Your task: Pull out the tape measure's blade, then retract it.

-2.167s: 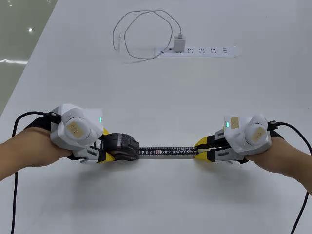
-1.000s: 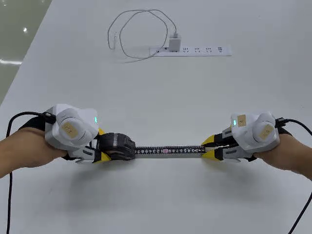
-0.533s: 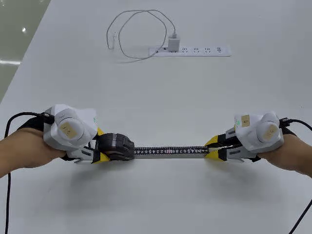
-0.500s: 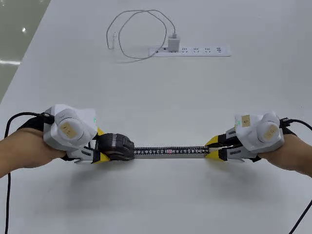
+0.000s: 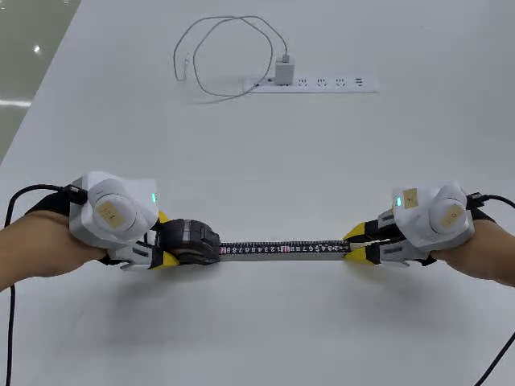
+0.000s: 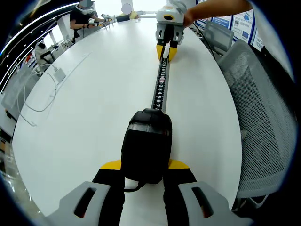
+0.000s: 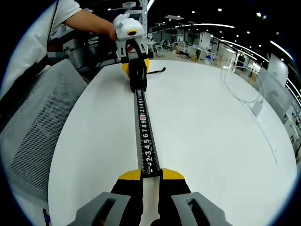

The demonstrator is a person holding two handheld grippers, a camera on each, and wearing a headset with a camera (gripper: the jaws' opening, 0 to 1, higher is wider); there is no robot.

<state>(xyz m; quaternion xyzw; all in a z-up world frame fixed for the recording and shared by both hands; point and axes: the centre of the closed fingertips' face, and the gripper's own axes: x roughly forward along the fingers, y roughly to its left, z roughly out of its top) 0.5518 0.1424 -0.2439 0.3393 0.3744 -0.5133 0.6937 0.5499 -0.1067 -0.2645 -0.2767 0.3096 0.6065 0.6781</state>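
White workbench carries the tape measure. The left gripper clamps its case, and the right gripper pinches the tip of the blade. The blade is drawn out between them; I judge that the retracting is not yet done.

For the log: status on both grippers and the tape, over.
Left gripper shut on tape measure case. Right gripper shut on blade, drawn out along table. Power strip far back, clear.
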